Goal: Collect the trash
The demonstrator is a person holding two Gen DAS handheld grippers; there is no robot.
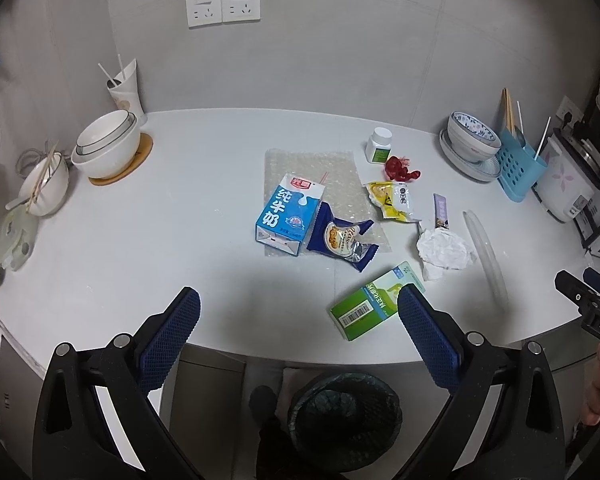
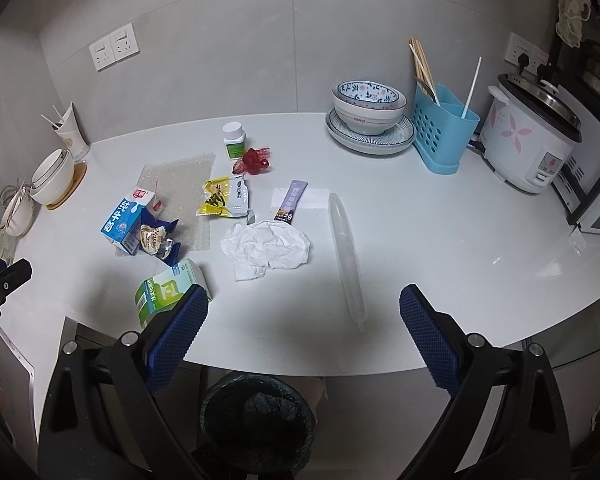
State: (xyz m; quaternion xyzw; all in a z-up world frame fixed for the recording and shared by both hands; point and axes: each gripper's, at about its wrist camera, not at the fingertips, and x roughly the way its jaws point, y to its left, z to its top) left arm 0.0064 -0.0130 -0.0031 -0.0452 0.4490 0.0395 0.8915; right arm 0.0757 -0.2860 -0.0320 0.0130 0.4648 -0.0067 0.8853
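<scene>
Trash lies scattered over the middle of the white counter [image 1: 140, 232], while the bin [image 1: 346, 420] for it stands on the floor just under the counter's near edge, lined with a dark bag.

Among the litter, a sheet of bubble wrap [image 1: 300, 164] is the largest piece; a blue milk carton [image 1: 288, 216] lies on its side on it, with a dark blue snack wrapper [image 1: 340, 240] touching the carton's right side. A long clear plastic sleeve [image 2: 346, 256] lies to the right of the rest, running from far to near. A crumpled white tissue [image 2: 268, 246] sits between that sleeve and the bubble wrap. A green and white box [image 1: 374, 300] lies nearest the front edge. Behind the tissue are a yellow wrapper [image 2: 224, 198] and a narrow purple sachet [image 2: 292, 200]. Further back stand a small white bottle [image 1: 379, 145] with a green label and, just beside it, a bit of red netting [image 1: 400, 170].

Stacked white bowls [image 1: 108, 146] sit at the counter's left end; a patterned bowl on a plate [image 2: 370, 110], a blue cutlery holder [image 2: 440, 128] and a rice cooker [image 2: 528, 144] line the right end.

Both tongs hang above the near edge of the counter. The left gripper [image 1: 300, 312] has its blue pads spread wide and grasps nothing; its right pad overlaps the green box in the view. The right gripper [image 2: 300, 312] is likewise spread wide and empty, its left pad overlapping the same box.
</scene>
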